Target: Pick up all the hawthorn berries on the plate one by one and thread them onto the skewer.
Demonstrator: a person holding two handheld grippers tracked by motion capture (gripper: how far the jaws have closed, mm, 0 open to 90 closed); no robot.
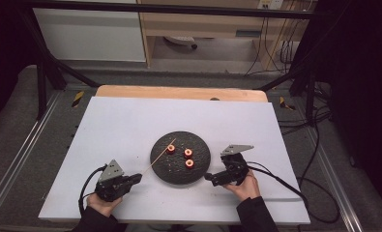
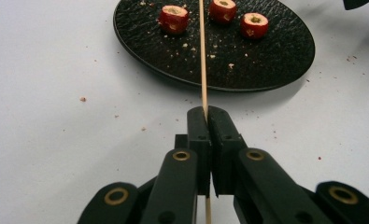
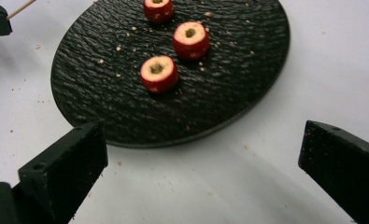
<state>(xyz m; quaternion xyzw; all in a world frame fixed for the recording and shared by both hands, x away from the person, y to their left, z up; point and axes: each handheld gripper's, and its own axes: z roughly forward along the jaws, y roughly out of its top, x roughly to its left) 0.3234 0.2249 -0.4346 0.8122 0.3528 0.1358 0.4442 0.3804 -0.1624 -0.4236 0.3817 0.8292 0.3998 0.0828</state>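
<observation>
Skewer (image 2: 203, 56) runs past the frame's top, clamped in the left gripper (image 2: 207, 114). Three red fruits (image 3: 159, 73) sit on the black plate (image 3: 238, 84); the right gripper (image 3: 201, 154) gapes wide beside it.

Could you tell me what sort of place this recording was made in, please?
Probably a lab or workshop data-collection station, not a kitchen. A white-covered table stands inside a black metal frame, loose cables trail across the floor, and a person works handheld grippers over a black plate of cored red fruits.

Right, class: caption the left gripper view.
Left gripper shut on a wooden skewer, aimed at three cored red fruits on a black plate.
</observation>
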